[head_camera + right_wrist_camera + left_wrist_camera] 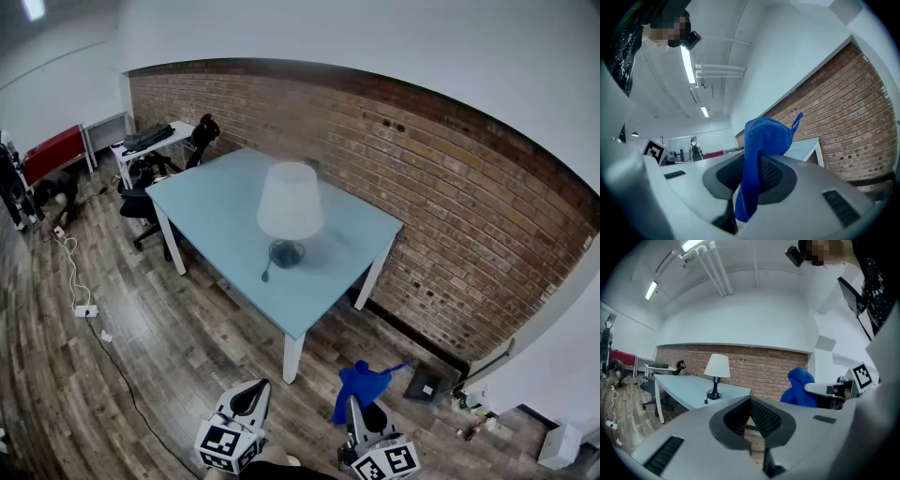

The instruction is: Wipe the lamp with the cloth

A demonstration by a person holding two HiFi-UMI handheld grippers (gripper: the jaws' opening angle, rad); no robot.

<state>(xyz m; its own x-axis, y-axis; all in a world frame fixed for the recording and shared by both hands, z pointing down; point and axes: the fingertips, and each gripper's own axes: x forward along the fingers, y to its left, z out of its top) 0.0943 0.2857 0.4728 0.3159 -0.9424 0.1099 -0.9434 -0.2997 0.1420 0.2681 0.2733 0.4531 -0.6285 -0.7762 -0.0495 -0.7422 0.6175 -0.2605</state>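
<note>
A lamp [289, 208] with a white shade and a dark round base stands on the pale blue table [216, 202]; the left gripper view also has the lamp [716, 372] far ahead. My right gripper [355, 409] is shut on a blue cloth [361, 384], held low near the floor, well short of the table. In the right gripper view the cloth [759, 154] hangs pinched between the jaws, its top bunched above them. My left gripper [249, 398] is shut with nothing in it, beside the right one; its jaws [749, 416] meet.
A brick wall [450, 187] runs behind the table. An office chair [141, 197] and a desk [150, 141] stand at the far left. A cable and power strip [84, 309] lie on the wooden floor. A dark floor box [427, 384] sits by the wall.
</note>
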